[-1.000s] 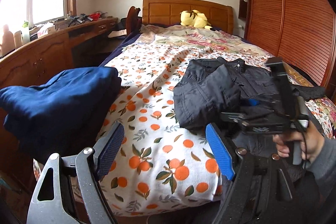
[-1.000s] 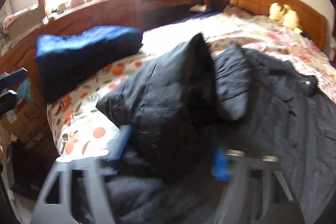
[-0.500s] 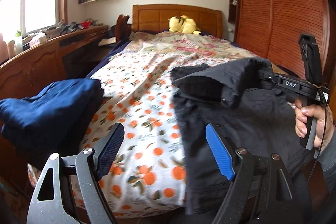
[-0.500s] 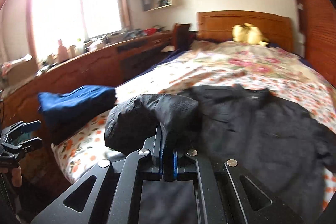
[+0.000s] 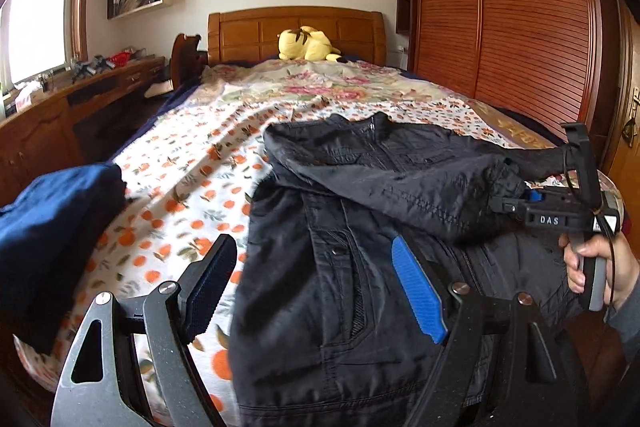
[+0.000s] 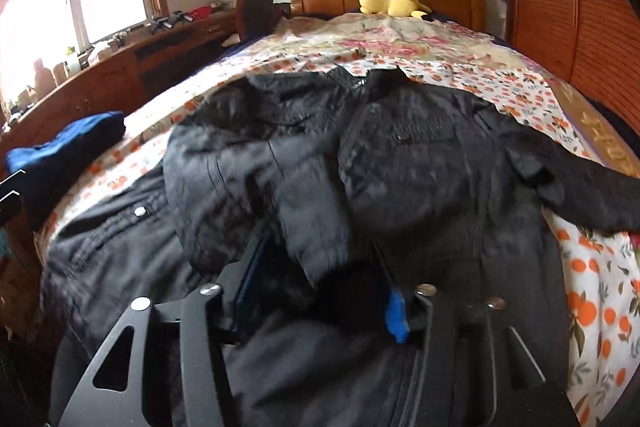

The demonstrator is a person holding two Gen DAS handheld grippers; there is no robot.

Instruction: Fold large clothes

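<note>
A black jacket [image 5: 360,307] lies front up on the orange-print bed sheet [image 5: 192,187]. One sleeve [image 5: 400,183] is folded across its chest. My right gripper [image 5: 516,197] is at the cuff, held by a hand [image 5: 600,267]. In the right wrist view its jaws are opening; the sleeve [image 6: 248,195] still drapes between the fingers of the right gripper [image 6: 320,259], which stand apart and do not pinch it. My left gripper [image 5: 312,247] hangs open over the jacket's near left side with nothing between its blue pads [image 5: 420,291].
A folded dark blue garment [image 5: 52,227] sits at the bed's near left corner. A yellow plush toy [image 5: 306,45] lies at the headboard. A wooden desk [image 5: 48,123] runs along the left and a slatted wardrobe [image 5: 500,27] along the right.
The right gripper carried the sleeve across the jacket to the right while shut on it, then its jaws parted. The left gripper moved right, from over the sheet to over the jacket.
</note>
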